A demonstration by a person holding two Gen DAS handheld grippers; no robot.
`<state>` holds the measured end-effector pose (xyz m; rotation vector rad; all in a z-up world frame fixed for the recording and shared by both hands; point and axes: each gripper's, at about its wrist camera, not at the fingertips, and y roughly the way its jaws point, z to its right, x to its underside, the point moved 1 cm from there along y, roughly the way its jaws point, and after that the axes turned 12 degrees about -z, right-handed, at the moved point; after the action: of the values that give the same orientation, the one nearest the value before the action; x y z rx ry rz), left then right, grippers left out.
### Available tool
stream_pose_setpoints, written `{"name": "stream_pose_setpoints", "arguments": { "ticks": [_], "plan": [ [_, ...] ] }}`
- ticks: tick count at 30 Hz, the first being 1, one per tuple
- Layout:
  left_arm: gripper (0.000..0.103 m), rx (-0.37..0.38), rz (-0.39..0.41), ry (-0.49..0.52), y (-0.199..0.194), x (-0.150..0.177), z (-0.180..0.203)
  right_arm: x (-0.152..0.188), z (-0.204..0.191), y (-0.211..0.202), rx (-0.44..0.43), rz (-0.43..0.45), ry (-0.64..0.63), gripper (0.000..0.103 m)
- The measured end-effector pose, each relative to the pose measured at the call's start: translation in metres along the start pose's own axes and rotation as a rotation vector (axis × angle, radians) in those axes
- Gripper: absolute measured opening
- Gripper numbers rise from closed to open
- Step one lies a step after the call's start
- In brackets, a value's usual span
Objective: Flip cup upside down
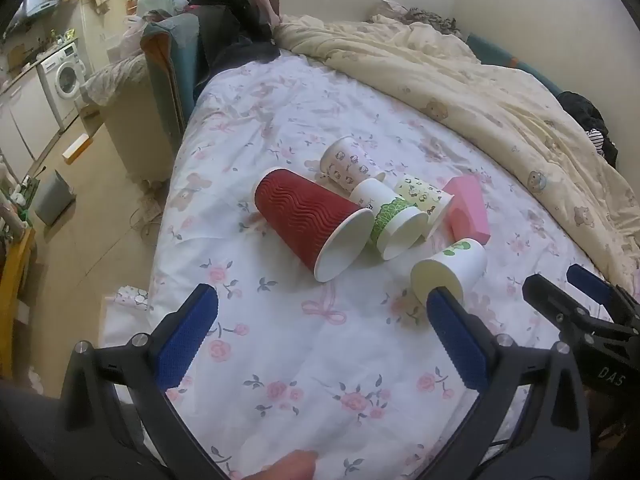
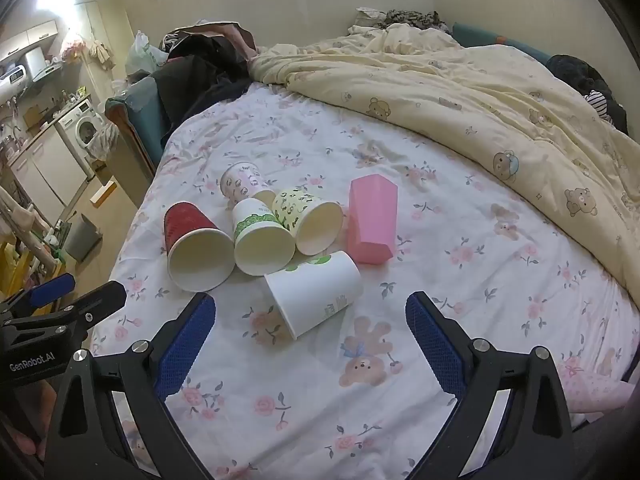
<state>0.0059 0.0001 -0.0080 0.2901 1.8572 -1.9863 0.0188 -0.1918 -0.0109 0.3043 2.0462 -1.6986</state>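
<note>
While every cup lies tipped on the floral bedsheet [image 2: 460, 216], I see five paper ones clustered mid-bed: a red ribbed paper cup [image 1: 308, 220], a white cup with a green leaf band [image 2: 260, 236], a pale yellow patterned cup [image 2: 308, 216], a white cartoon-print cup [image 1: 352, 162], and nearest me a white cup with a green printed mark [image 2: 316, 290], mouth toward the left. A pink box [image 2: 372, 220] lies beside them. My left gripper [image 1: 322, 316] and right gripper [image 2: 308, 320] both hover above the sheet, fingers spread wide, holding nothing.
</note>
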Motion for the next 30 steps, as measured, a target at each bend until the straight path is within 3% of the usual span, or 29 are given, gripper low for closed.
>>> {"name": "stream_pose_setpoints", "arguments": {
  "ticks": [30],
  "plan": [
    [0.103,-0.015,-0.014,-0.007,0.006,0.004,-0.007,0.000,-0.001,0.001,-0.009,0.002,0.003,0.098]
  ]
}}
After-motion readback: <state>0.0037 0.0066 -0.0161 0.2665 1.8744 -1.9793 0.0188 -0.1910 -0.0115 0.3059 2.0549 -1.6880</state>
